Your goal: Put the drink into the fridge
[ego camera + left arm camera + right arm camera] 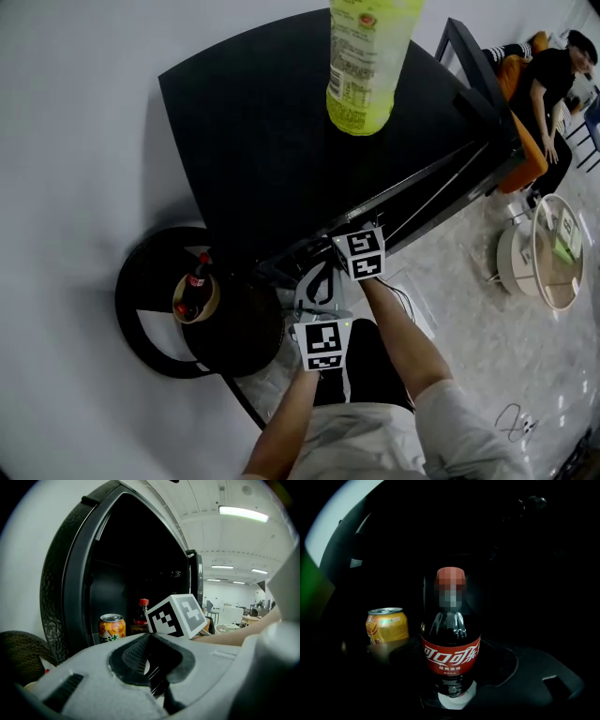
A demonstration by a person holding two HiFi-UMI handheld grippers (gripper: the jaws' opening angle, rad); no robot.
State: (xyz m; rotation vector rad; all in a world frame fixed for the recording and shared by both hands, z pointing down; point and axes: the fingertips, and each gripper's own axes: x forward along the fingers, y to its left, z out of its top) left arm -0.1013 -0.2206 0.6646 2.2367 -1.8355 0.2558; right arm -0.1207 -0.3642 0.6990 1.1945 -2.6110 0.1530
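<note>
Right gripper view | cola bottle (pixel 451 641) upright between right tool (pixel 451 674) jaws; can (pixel 387 625) beside

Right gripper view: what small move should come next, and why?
Likely settle the cola bottle down beside the orange can. The right gripper holds it upright, already inside the dark fridge, and it is unclear whether its base rests on anything yet.

The left forearm (pixel 284 417) and right forearm (pixel 410 339) are seen extended forward side by side, with the right gripper (pixel 361 255) held just ahead of the left gripper (pixel 319 292). The right jaws are closed on a cola bottle (pixel 451 654). The left jaws are drawn together, with nothing held between them.
</note>
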